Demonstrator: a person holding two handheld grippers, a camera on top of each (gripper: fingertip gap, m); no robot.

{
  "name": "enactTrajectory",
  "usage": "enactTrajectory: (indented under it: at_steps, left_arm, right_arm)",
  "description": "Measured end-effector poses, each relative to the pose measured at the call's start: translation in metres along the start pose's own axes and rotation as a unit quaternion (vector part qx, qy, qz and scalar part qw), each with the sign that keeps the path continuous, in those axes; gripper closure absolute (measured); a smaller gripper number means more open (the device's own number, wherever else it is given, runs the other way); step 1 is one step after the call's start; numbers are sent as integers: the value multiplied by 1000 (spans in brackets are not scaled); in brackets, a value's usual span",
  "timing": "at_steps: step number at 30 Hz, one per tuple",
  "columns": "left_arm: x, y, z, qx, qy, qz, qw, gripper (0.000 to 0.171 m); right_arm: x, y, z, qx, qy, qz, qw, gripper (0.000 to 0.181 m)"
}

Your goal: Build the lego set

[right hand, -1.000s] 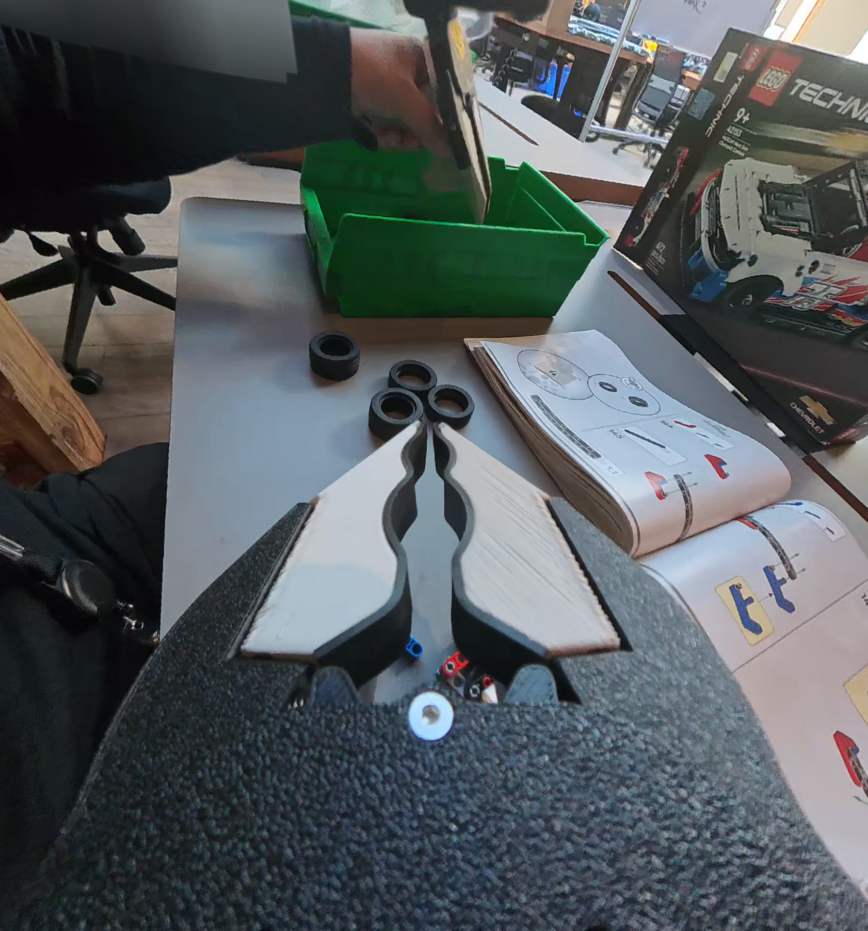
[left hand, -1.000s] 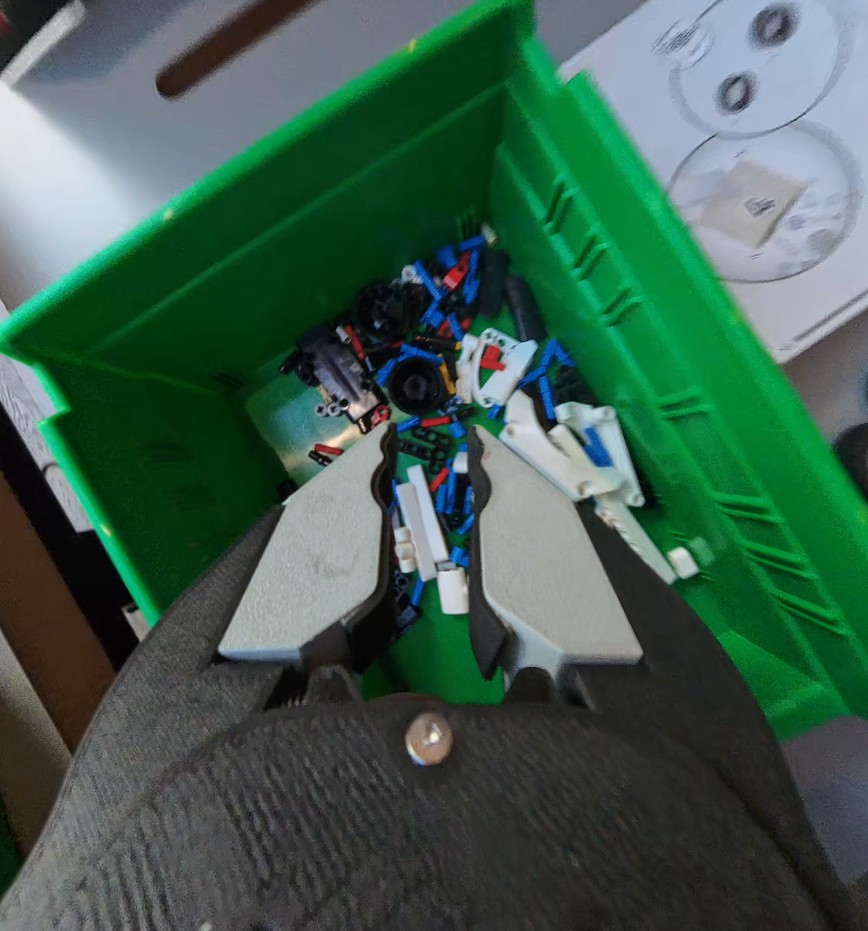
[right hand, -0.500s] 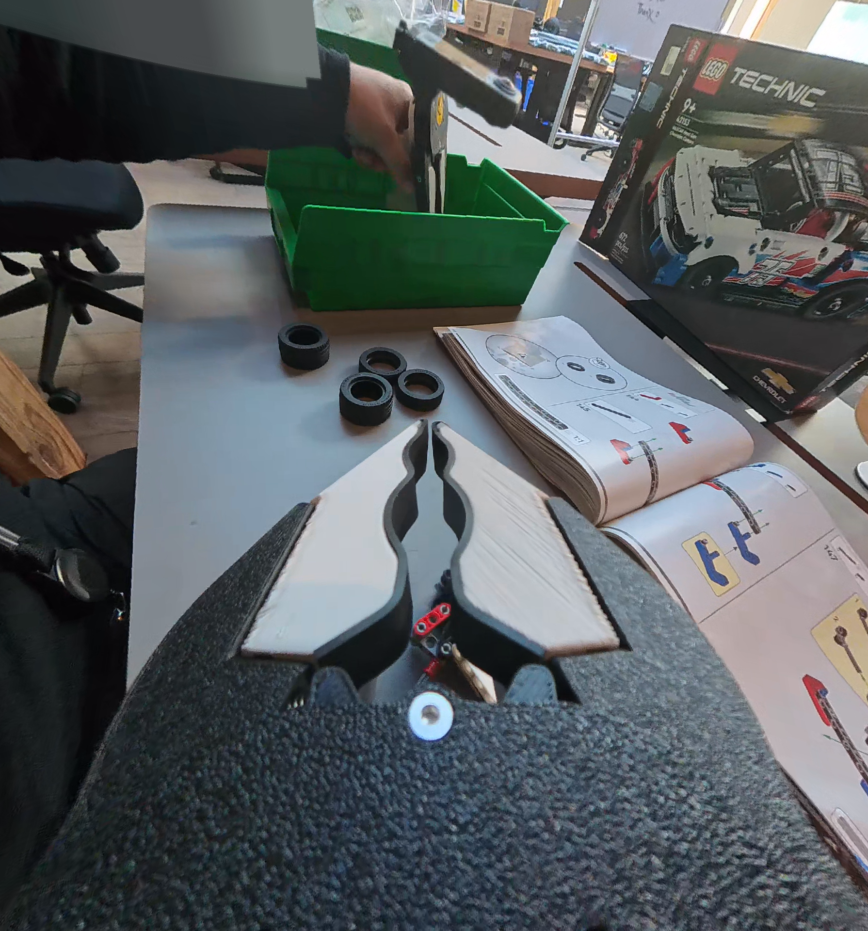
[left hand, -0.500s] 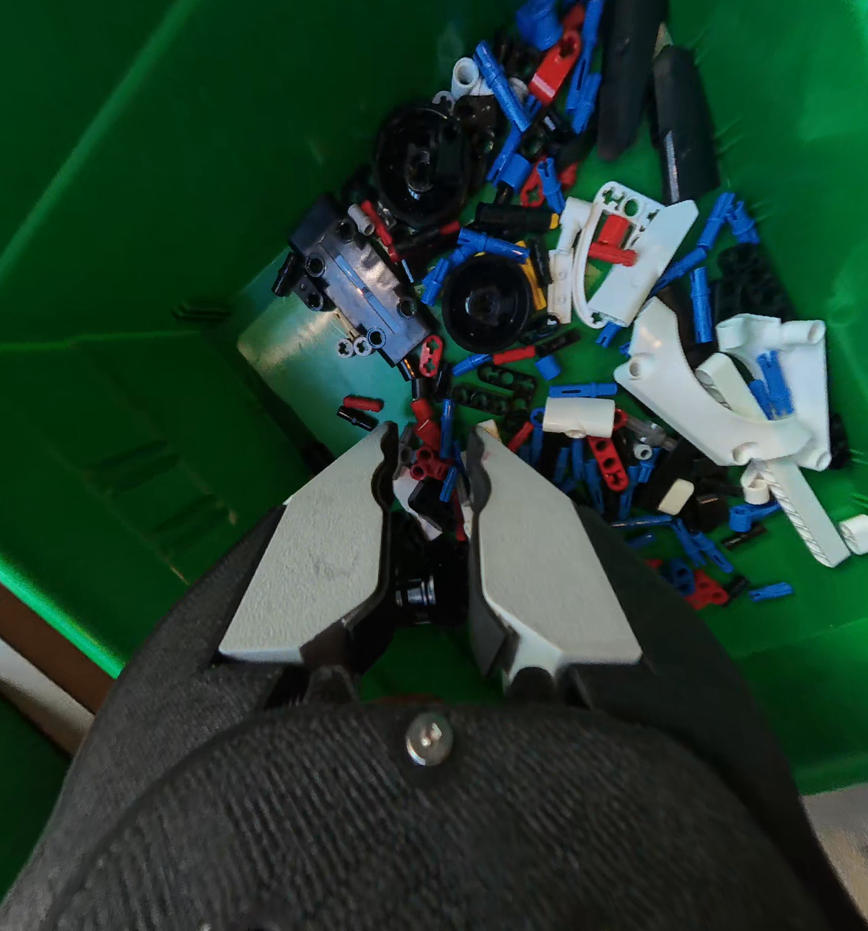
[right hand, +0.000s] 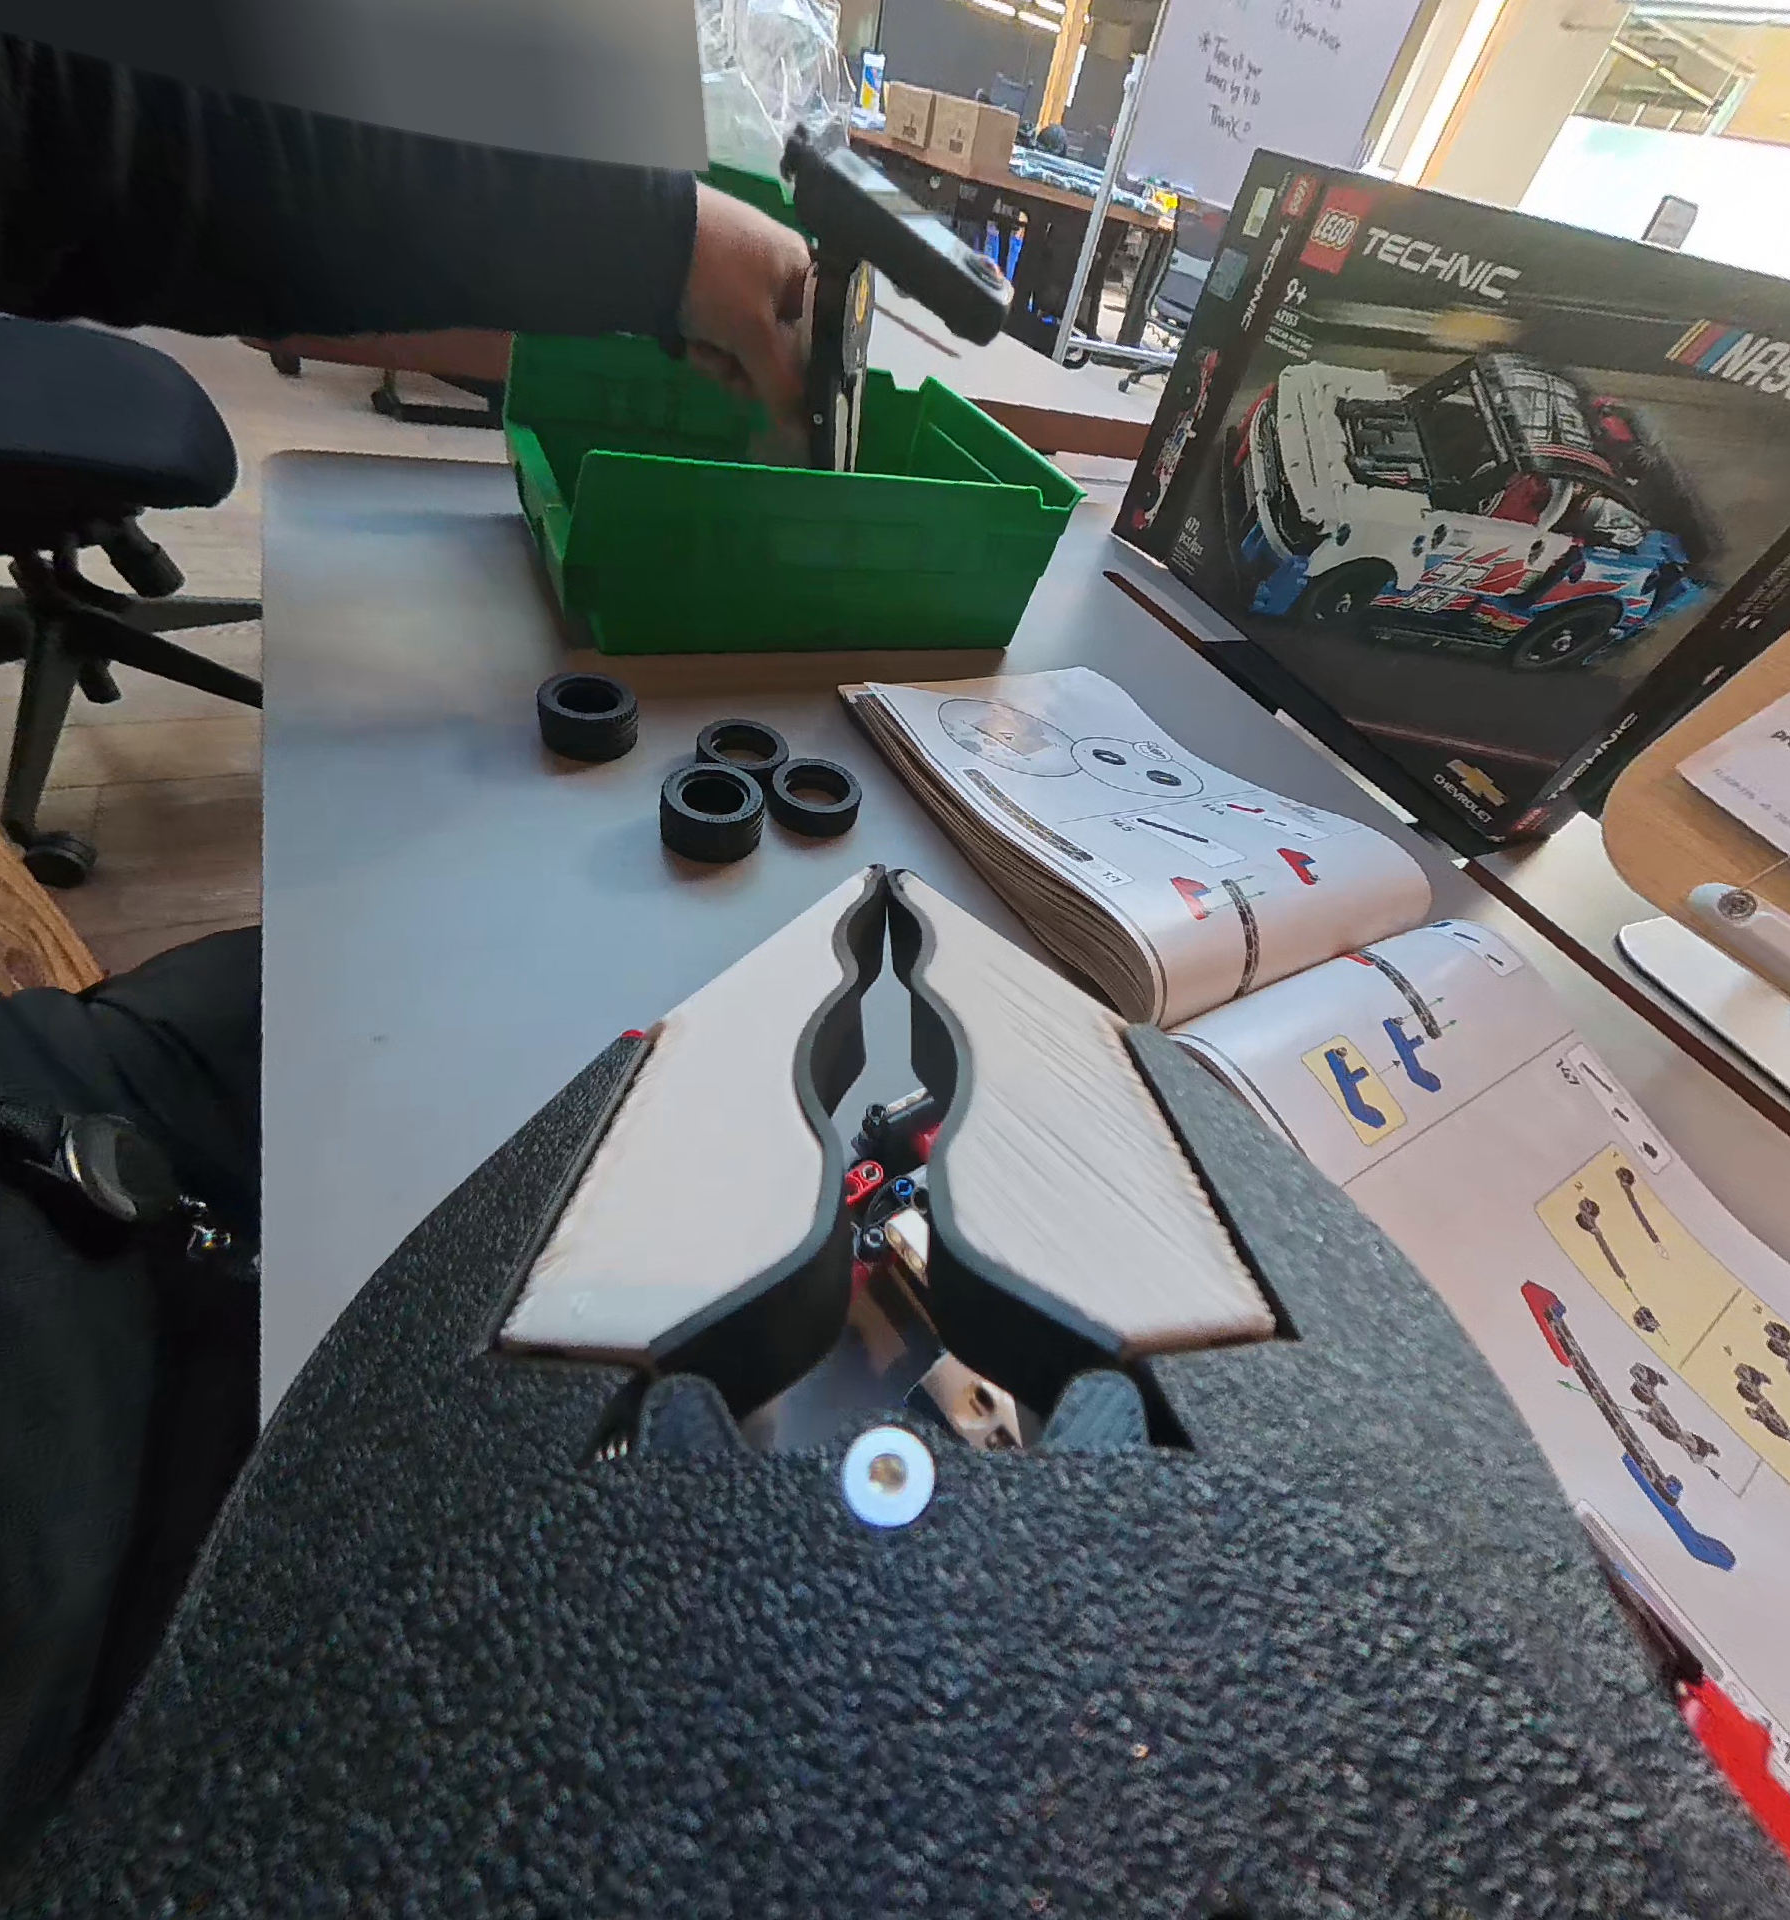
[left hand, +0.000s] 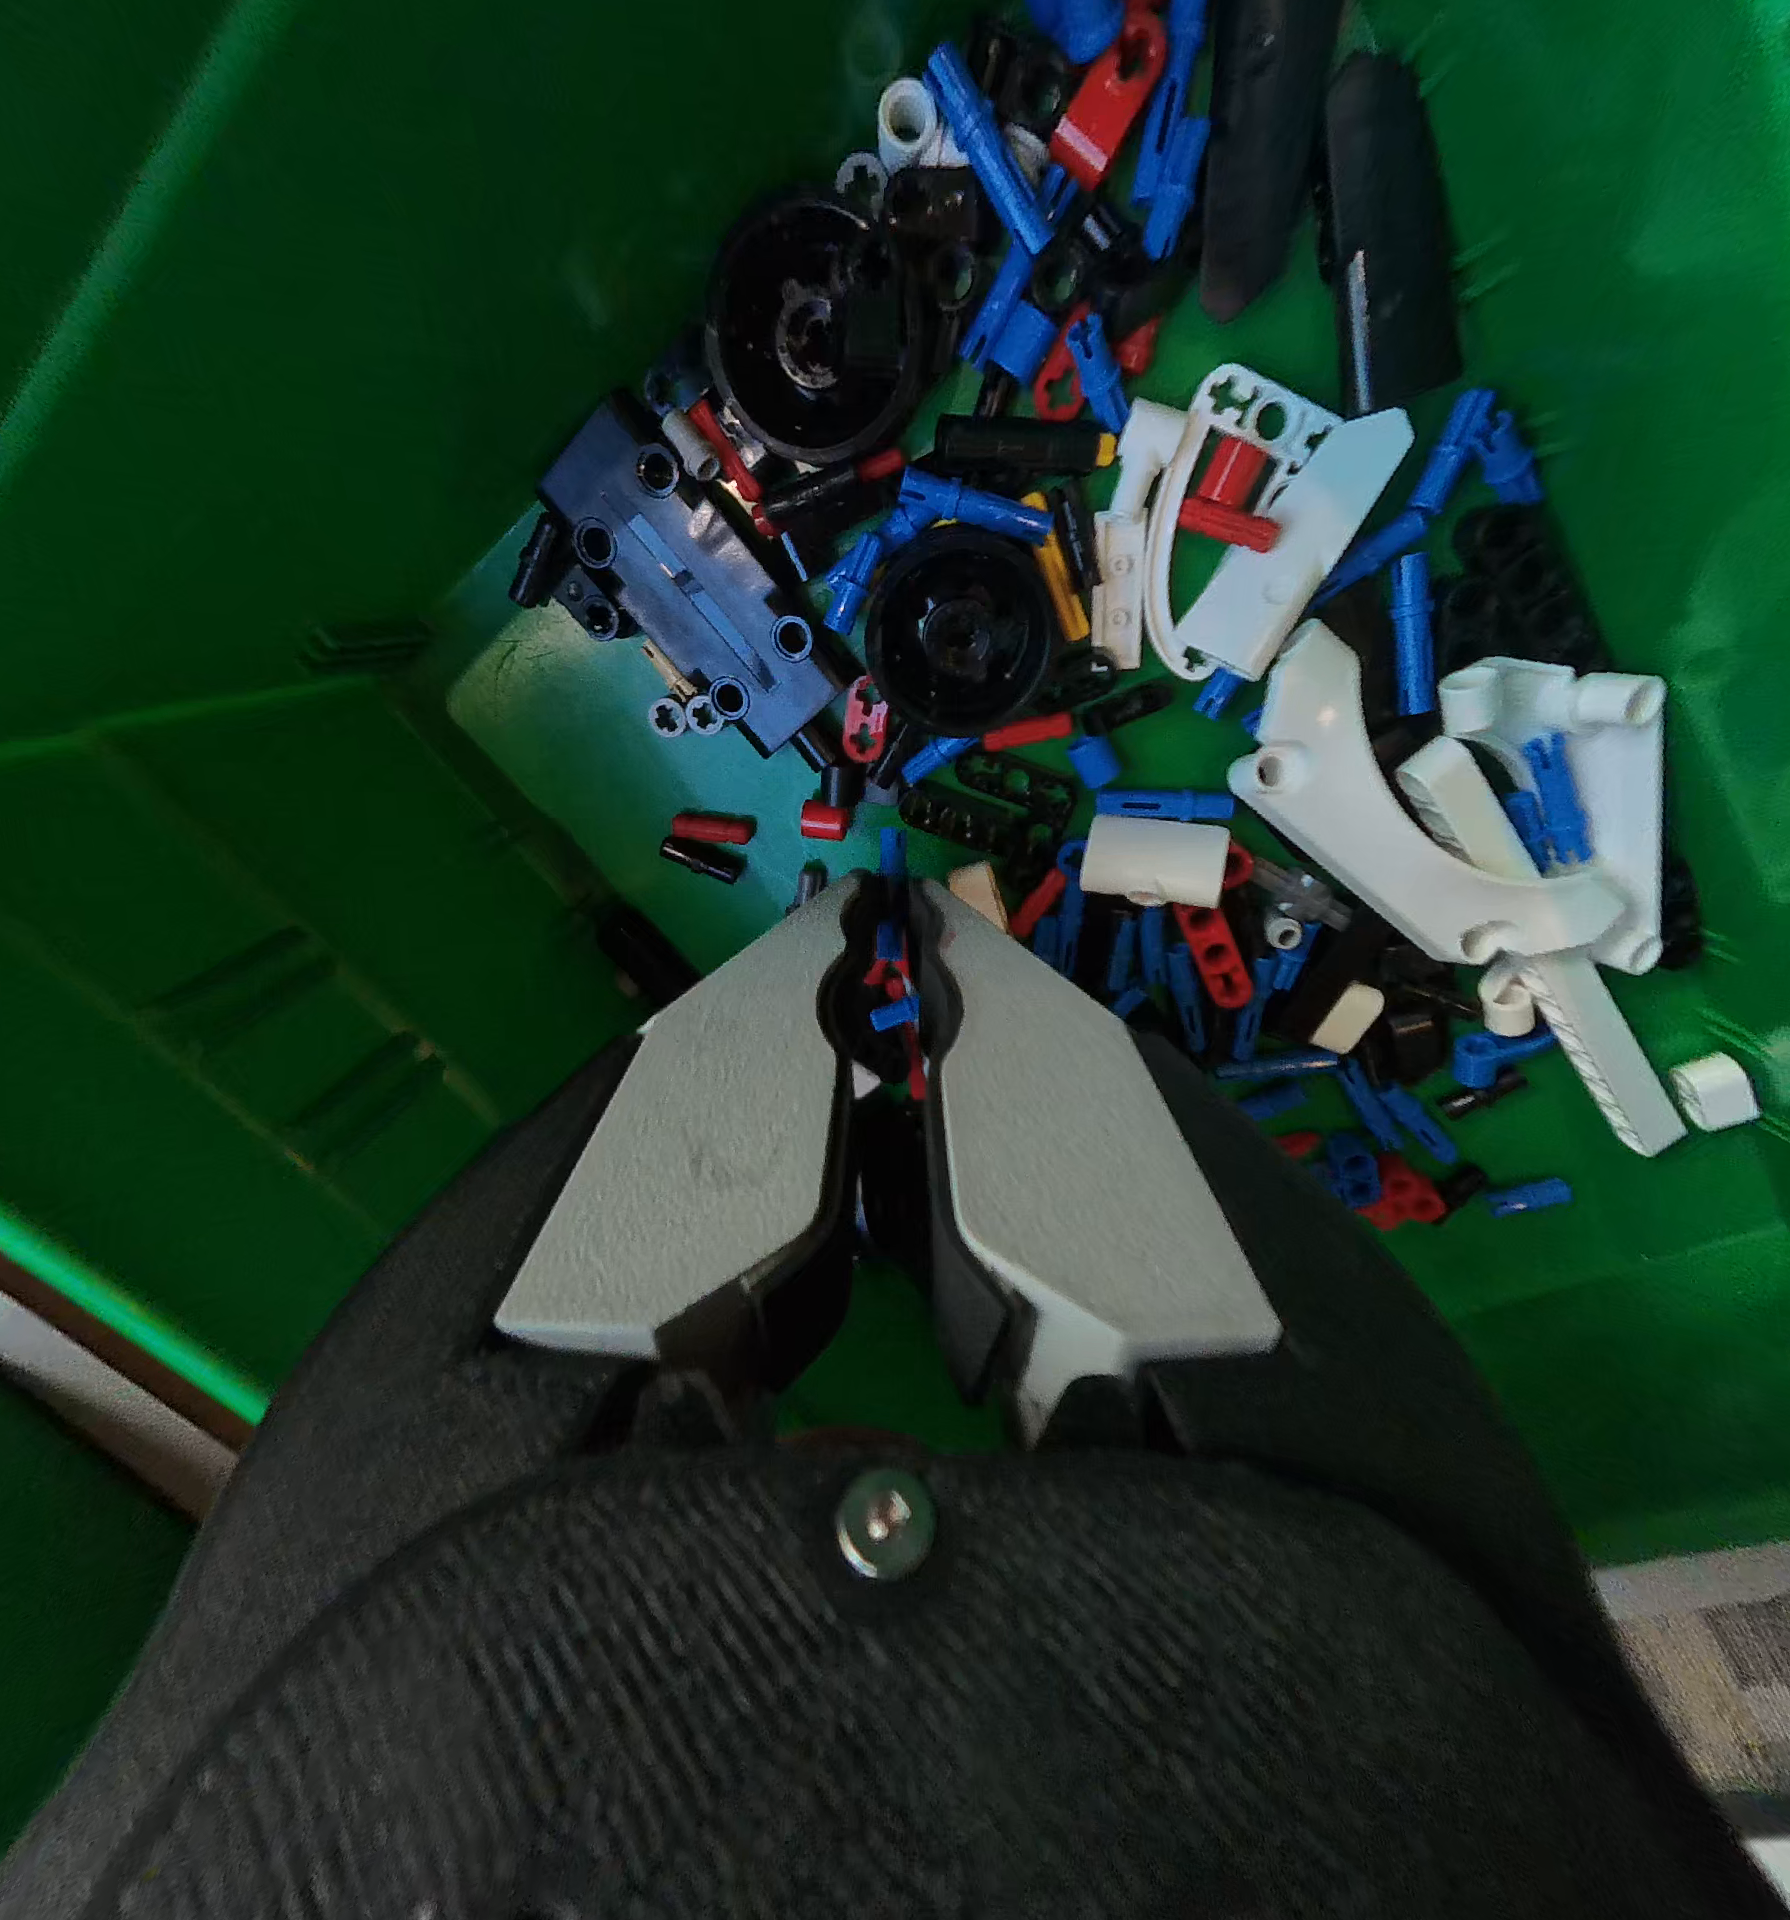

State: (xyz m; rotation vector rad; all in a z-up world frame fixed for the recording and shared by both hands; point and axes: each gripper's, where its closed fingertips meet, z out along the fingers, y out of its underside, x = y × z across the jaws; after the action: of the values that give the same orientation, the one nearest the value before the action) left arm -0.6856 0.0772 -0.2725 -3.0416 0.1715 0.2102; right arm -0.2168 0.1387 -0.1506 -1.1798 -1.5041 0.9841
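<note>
left gripper (left hand: 889, 896) fingers nearly closed among bin (left hand: 247, 520) pieces, grip unclear | right gripper (right hand: 886, 881) fingers closed, empty

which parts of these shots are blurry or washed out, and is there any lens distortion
Left wrist view: the green bin walls smear at the frame edges, while the lego pieces near the claw stay fairly sharp. Right wrist view: windows top right blow out, the hand over the bin is motion-blurred, and the wide lens bends the table edges.
</note>
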Motion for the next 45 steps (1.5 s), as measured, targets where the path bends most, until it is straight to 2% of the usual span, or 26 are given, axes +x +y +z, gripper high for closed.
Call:
enactTrajectory:
  at_steps: [6, 9, 11, 15, 17, 19, 23, 26, 30, 33, 38, 41, 45]
  left_arm:
    - [4, -4, -41, 45, -21, -11, 999, 168]
    - [36, -16, -77, 115, -19, -1, 993, 169]
    - [87, -30, -103, 177, 20, 22, 984, 169]
    - [221, -64, -144, 289, 98, 109, 946, 169]
    - [280, -79, -140, 301, 121, 158, 932, 170]
    - [329, -90, -124, 289, 150, 196, 925, 169]
    - [389, -106, -85, 251, 188, 242, 918, 169]
    - [405, -106, -60, 213, 200, 250, 923, 169]
    - [418, -102, -48, 194, 232, 250, 920, 167]
    - [414, -101, -36, 188, 211, 245, 927, 163]
    - [409, -92, -49, 206, 231, 224, 924, 153]
    - [399, -84, -64, 235, 227, 209, 922, 152]
    - [380, -69, -88, 298, 224, 149, 916, 152]
  right_arm:
    - [-4, 4, -9, -5, -3, -7, 1000, 181]
    - [-7, 10, -16, -12, -5, -7, 1000, 181]
    - [-10, 17, -22, -15, -8, -6, 1000, 181]
    - [-12, 30, -35, -21, -9, 2, 1000, 181]
    - [-11, 33, -40, -23, -6, -1, 1000, 181]
    - [-9, 33, -44, -20, -5, -7, 1000, 181]
    - [-10, 27, -49, -3, -13, -11, 1000, 181]
    - [-19, 23, -54, 7, -27, -15, 1000, 181]
    - [-20, 28, -58, -4, -25, -27, 999, 181]
    - [-20, 30, -58, -4, -28, -24, 999, 181]
    - [-14, 23, -54, -4, -17, -27, 999, 181]
    - [-13, 18, -49, -1, -10, -28, 1000, 181]
    - [-18, 19, -37, 1, -15, -18, 1000, 181]
